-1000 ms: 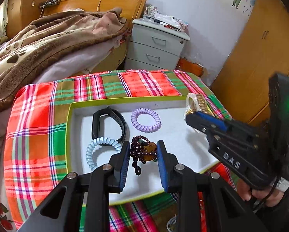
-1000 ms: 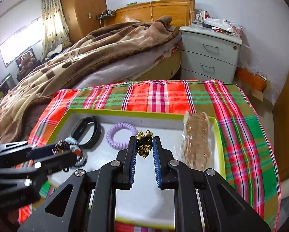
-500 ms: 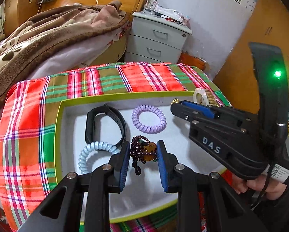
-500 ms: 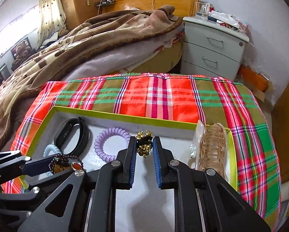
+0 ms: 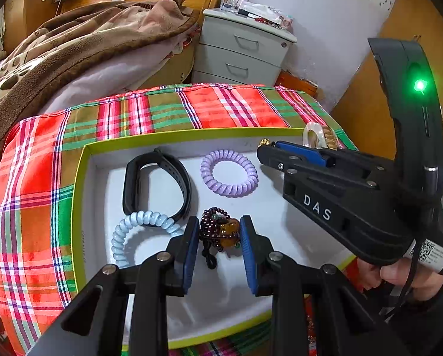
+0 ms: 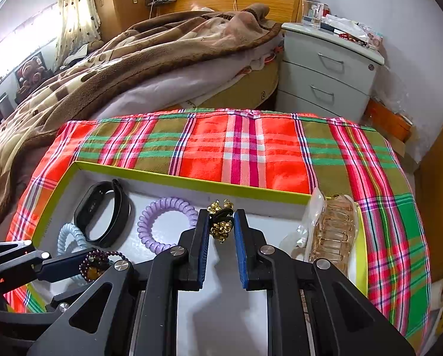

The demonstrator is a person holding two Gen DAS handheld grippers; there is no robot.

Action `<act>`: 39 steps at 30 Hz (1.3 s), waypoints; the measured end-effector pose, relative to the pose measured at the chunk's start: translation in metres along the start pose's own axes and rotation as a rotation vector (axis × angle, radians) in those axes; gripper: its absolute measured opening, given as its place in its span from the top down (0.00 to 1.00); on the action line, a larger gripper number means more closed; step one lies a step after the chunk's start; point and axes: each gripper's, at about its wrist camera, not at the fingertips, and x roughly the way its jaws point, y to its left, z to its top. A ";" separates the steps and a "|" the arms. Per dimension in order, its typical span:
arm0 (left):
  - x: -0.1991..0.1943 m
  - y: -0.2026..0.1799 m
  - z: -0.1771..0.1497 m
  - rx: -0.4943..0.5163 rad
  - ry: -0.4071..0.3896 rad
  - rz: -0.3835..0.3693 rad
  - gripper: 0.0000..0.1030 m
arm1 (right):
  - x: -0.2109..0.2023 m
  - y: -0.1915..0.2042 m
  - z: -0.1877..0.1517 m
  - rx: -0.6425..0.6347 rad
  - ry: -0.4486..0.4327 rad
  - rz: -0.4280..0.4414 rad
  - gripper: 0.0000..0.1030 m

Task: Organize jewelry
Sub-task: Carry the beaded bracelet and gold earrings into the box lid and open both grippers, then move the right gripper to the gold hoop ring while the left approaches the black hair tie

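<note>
A white tray with a lime-green rim [image 5: 191, 134] [image 6: 191, 181] lies on a plaid cloth. My left gripper [image 5: 220, 231] is shut on a dark red bead bracelet [image 5: 218, 231] with an amber bead, held above the tray's front; it also shows in the right wrist view [image 6: 98, 262]. My right gripper [image 6: 220, 222] is shut on a black hair tie with gold bells [image 6: 220, 222] above the tray's middle. In the tray lie a black wristband [image 5: 156, 184] [image 6: 102, 213], a purple coil hair tie [image 5: 228, 173] [image 6: 165, 222] and a light blue coil hair tie [image 5: 138, 234] [image 6: 68, 237].
A clear amber hair claw [image 6: 334, 231] [image 5: 320, 136] rests on the tray's right edge. The plaid cloth [image 6: 245, 145] covers the table. A bed with a brown blanket [image 6: 132, 59] and a grey nightstand [image 6: 325, 74] stand behind.
Both grippers have drawn back toward the tray's near side, keeping their hold on the bracelet and the bell hair tie. The right gripper has shifted left over the tray.
</note>
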 end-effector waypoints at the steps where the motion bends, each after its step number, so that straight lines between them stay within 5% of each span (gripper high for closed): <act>1: 0.001 0.000 0.000 -0.001 0.005 0.001 0.72 | 0.000 0.000 0.000 0.000 0.000 -0.001 0.83; 21: 0.000 -0.001 0.002 -0.010 0.004 0.004 0.60 | -0.012 0.002 0.003 0.010 -0.037 0.002 0.75; 39: -0.062 0.001 -0.017 -0.042 -0.098 -0.007 0.55 | -0.070 0.005 -0.020 0.015 -0.121 0.041 0.71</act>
